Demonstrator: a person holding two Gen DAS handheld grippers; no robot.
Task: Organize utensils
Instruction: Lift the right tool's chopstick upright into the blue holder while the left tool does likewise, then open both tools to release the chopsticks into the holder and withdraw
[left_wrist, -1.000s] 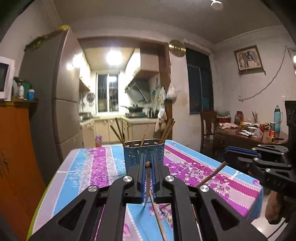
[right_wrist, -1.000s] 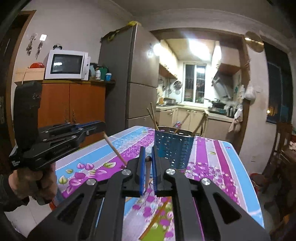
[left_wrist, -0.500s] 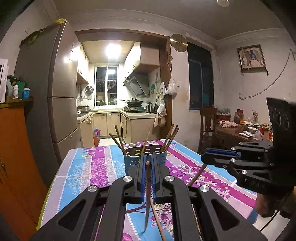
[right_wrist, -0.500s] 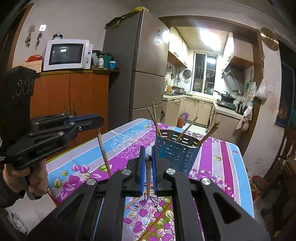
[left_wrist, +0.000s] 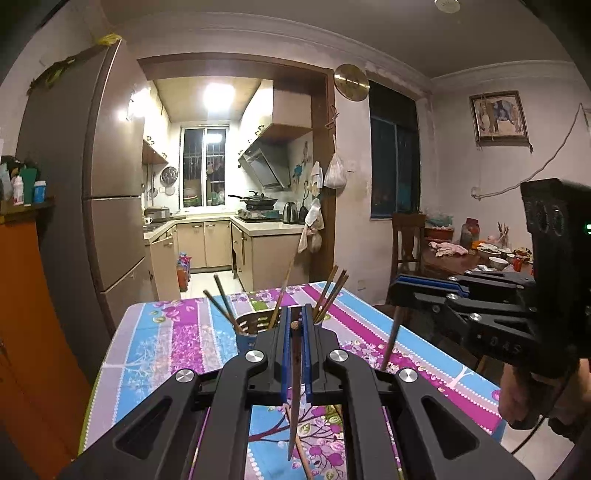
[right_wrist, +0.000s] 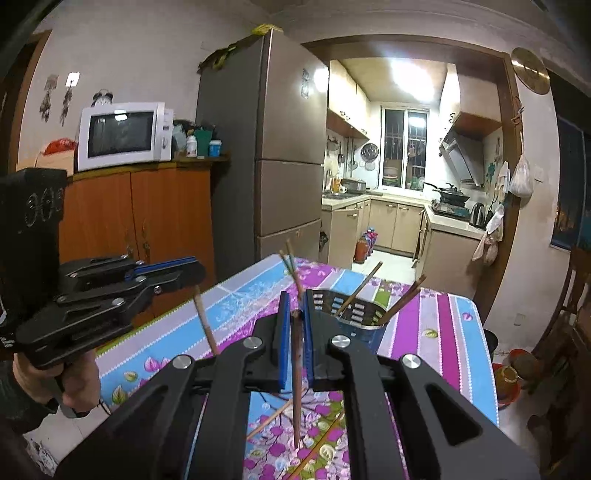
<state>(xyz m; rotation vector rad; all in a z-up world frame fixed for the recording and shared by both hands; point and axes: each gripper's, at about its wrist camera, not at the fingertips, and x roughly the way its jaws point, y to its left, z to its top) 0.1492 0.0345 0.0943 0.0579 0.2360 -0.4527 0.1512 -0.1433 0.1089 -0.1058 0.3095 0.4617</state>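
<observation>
L gripper (left_wrist: 295, 325): clamps chopstick (left_wrist: 294, 387), tip down | R gripper (right_wrist: 294, 314): clamps 2nd chopstick (right_wrist: 296, 384) | both above utensil holder (right_wrist: 364, 317)

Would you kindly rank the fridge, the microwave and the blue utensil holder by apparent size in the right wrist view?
1. Fridge, clearly largest.
2. Microwave.
3. Blue utensil holder, smallest, though partly hidden behind the gripper and nearer the camera, so its rank against the microwave is less sure.
</observation>
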